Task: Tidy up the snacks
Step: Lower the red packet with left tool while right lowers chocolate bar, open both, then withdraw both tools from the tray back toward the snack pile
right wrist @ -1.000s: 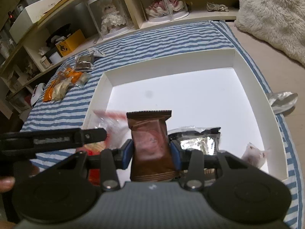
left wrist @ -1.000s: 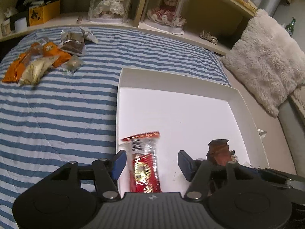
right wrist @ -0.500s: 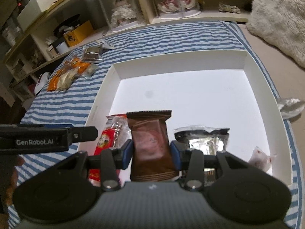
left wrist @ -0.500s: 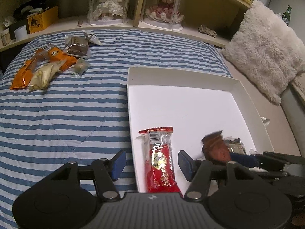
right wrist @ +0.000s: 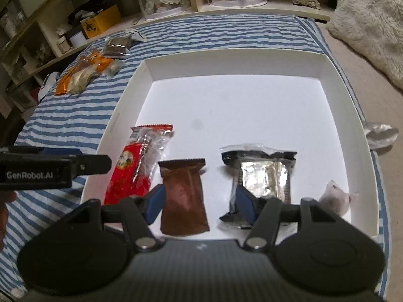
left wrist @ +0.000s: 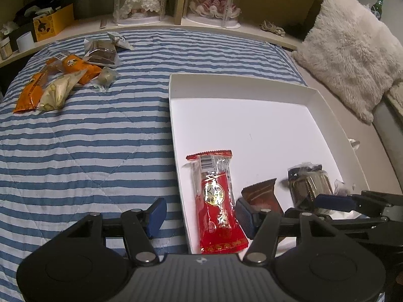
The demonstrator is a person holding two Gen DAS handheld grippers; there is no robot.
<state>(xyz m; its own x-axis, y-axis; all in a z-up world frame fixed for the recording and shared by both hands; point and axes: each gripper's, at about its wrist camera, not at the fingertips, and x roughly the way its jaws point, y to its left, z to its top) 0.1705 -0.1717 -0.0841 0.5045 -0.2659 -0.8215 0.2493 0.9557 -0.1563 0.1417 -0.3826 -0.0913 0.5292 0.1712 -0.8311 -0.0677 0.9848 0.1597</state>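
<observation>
A white tray (right wrist: pixel 234 58) lies on the striped bed. In it lies a brown snack packet (right wrist: pixel 183 196), between the fingers of my right gripper (right wrist: pixel 200 202). Its jaws are opening; the right pad stands apart from the packet. A red packet (left wrist: pixel 216 201) rests by the tray's left wall. My left gripper (left wrist: pixel 200 216) stands open astride that wall, pressing on nothing. A black and silver packet (right wrist: pixel 262 176) and a small pale one (right wrist: pixel 337 198) lie to the right of the brown packet.
A pile of orange, gold and brown snacks (left wrist: pixel 68 80) sits on the blue-striped blanket (left wrist: pixel 88 151) at the far left. A fluffy pillow (left wrist: pixel 352 50) lies right of the tray. Shelves with cased dolls (left wrist: pixel 136 0) line the back. A crumpled wrapper (right wrist: pixel 380 133) lies outside the tray's right wall.
My right gripper's jaws have spread and let go of the brown packet, which now lies in the tray. My left gripper has shifted slightly left of the red packet.
</observation>
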